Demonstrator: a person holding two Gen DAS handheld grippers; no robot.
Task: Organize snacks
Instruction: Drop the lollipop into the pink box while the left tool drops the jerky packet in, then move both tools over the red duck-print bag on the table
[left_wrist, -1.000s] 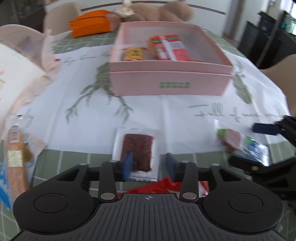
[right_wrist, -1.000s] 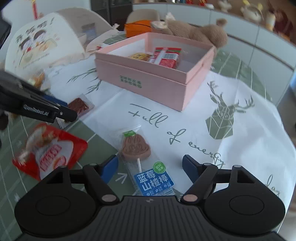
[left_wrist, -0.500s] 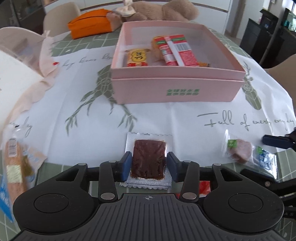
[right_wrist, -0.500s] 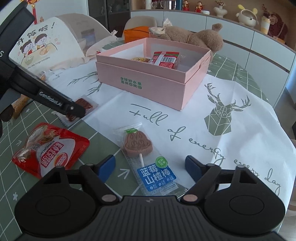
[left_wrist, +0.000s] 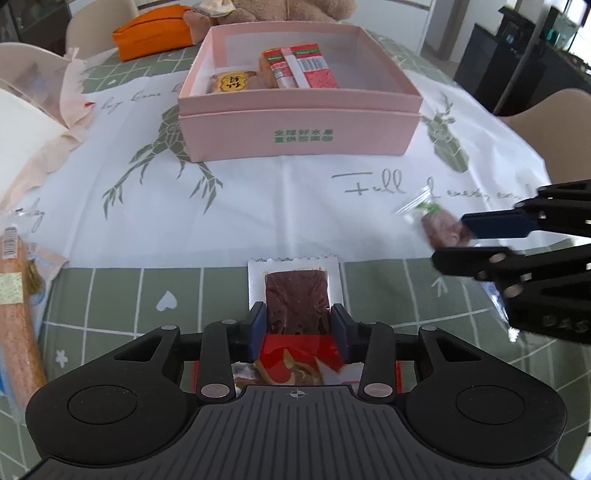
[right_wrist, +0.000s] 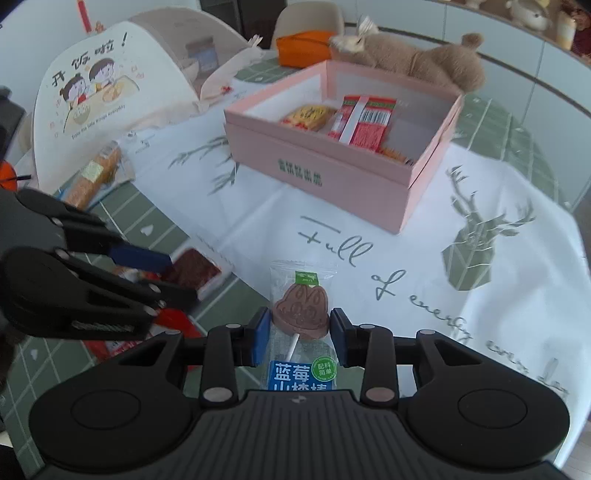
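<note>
- Two grippers each hold one snack. The left gripper (left_wrist: 297, 326) has its blue pads close together, pressed on both sides of a dark red snack packet (left_wrist: 296, 291). The right gripper (right_wrist: 298, 330) has its pads squeezed on a brown bunny lollipop (right_wrist: 301, 308) in a clear wrapper.
- The dark red snack packet is flat and points straight ahead, away from the left gripper. Its long side runs toward the pink box (left_wrist: 297, 138). Its far end has a white zigzag edge.
- The bunny lollipop points its head forward and its white stick back toward the right gripper. A blue label sits at the near end of its wrapper.
- A red snack bag (left_wrist: 295, 363) lies under the left gripper, on the green checked cloth.
- A white cloth with green deer and writing (right_wrist: 480, 236) lies ahead of both grippers, and the pink box stands on it.
- The pink box is open on top. A yellow snack (right_wrist: 308, 116) and a red-and-white packet (right_wrist: 364, 122) lie inside, toward the back left. The rest of the box floor shows bare room.
- A long orange sausage stick (left_wrist: 16, 306) lies far to the left, near the table edge.
- Behind the box lie a brown plush toy (right_wrist: 424, 62) and an orange pouch (left_wrist: 151, 31).
</note>
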